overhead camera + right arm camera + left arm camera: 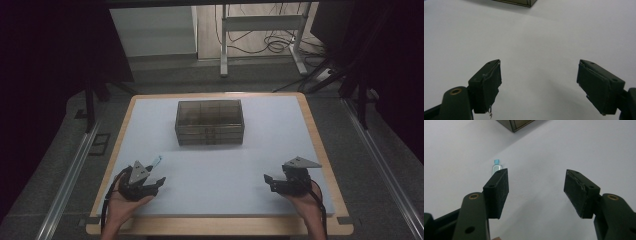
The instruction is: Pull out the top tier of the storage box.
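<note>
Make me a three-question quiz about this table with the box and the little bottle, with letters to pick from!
1. Where does the little bottle lie?
A. inside the box
B. on the table just past the left gripper
C. beside the right gripper

2. What colour is the bottle's cap?
A. blue
B. red
C. yellow

3. How are the left gripper's fingers?
A. shut on the bottle
B. shut on nothing
C. open, holding nothing

Answers:
1 B: it rests on the white table, close ahead of the left gripper, far from the box.
2 A: the cap looks blue.
3 C: a wide gap shows bare table between them.
</note>
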Action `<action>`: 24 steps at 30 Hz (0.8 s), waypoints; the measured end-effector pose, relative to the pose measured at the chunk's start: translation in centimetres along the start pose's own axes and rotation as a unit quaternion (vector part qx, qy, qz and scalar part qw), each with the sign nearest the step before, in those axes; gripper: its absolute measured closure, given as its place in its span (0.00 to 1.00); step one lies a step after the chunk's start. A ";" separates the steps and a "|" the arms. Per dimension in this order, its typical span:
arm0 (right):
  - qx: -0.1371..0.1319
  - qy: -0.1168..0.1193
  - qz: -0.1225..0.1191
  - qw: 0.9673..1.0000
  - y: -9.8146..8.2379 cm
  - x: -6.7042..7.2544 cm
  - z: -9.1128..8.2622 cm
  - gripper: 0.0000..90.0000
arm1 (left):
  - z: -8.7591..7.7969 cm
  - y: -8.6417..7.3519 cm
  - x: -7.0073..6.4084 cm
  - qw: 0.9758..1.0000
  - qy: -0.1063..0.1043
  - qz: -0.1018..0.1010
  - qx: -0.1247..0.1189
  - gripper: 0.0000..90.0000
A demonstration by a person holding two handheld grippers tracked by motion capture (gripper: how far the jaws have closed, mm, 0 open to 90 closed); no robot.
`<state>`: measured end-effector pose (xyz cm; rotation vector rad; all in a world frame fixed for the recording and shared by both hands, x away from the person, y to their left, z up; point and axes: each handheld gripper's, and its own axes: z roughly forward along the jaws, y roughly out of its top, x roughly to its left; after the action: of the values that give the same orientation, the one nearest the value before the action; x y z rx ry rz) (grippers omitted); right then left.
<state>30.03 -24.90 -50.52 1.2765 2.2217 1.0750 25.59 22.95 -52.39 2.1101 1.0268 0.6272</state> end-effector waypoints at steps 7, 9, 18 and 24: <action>0.012 -0.009 -0.005 1.000 -0.1 0.0 0.3 0.21 | 0.5 0.3 -0.4 1.000 -0.007 0.004 -0.001 0.40; 0.012 -0.011 -0.004 1.000 0.0 0.1 0.2 0.21 | 0.6 0.4 -0.4 1.000 -0.008 0.001 -0.003 0.39; 0.011 -0.016 -0.011 1.000 0.0 0.2 0.0 0.21 | 0.3 0.9 -0.7 1.000 0.001 0.028 0.007 0.39; 0.011 -0.014 -0.009 1.000 -0.1 0.1 0.0 0.21 | 0.2 1.8 -1.0 0.998 0.018 0.056 0.008 0.42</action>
<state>29.86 -24.83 -50.58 1.2708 2.2268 1.0228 25.99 21.25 -51.29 2.1886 0.9404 0.7151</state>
